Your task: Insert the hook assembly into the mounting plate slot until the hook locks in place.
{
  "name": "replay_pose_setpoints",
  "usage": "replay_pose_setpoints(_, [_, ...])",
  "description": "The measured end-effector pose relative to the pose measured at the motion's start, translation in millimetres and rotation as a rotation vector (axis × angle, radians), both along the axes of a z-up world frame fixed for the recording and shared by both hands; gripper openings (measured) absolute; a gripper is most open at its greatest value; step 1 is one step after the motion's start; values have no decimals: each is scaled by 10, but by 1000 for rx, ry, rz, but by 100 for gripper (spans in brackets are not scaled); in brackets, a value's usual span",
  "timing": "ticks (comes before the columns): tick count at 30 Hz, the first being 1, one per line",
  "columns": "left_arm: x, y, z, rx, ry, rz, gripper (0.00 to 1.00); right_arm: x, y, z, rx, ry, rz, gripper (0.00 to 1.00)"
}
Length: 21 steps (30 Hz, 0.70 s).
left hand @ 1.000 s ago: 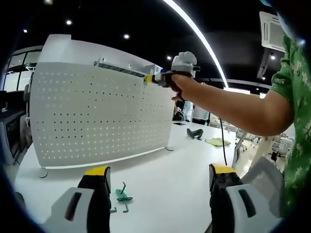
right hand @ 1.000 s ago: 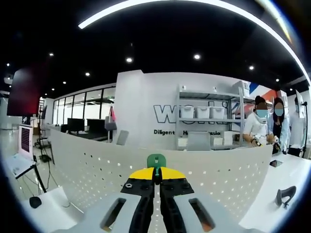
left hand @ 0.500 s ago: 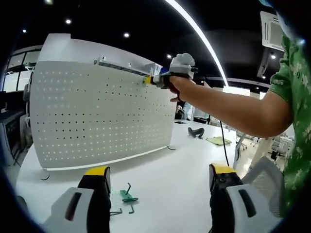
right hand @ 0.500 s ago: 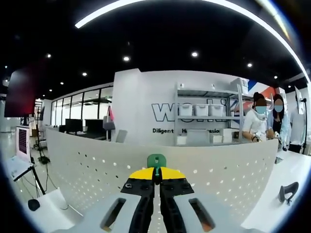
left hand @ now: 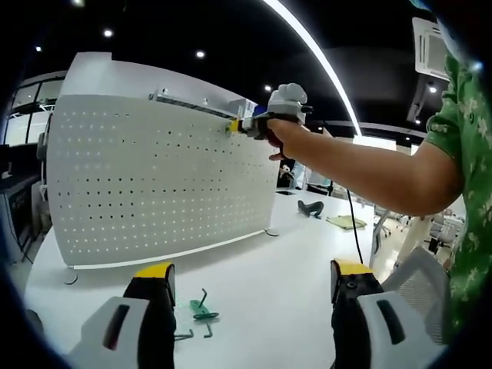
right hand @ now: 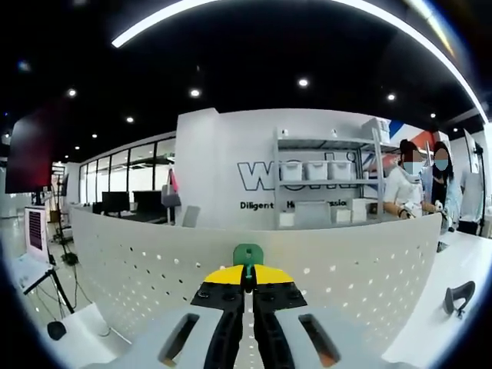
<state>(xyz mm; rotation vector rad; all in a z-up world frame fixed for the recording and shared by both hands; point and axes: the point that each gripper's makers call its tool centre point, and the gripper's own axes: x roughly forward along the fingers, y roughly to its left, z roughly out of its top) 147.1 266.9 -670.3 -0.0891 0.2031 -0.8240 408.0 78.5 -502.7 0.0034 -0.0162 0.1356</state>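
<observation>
Your right gripper (right hand: 247, 288) pinches the green hook (right hand: 247, 254) against the pegboard (left hand: 161, 177) top for insertion; left gripper (left hand: 250, 288) fingers spread, idle.

Green hook (right hand: 247, 254) at upright pegboard (right hand: 338, 277)

Your surface: white table (left hand: 261, 284) across the lower frame of the left gripper view | upright perforated panel (left hand: 154, 177) stands on it at left | green hooks (left hand: 198, 311) lie bottom centre | dark object (left hand: 310, 207) and yellowish pad (left hand: 341, 223) at mid-right
</observation>
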Motion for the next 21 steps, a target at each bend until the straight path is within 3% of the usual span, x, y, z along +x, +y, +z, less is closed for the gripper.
replay_pose_setpoints(21, [4,26,-14,-4,3,10,85,19,13,-65,-22,21,-2,1])
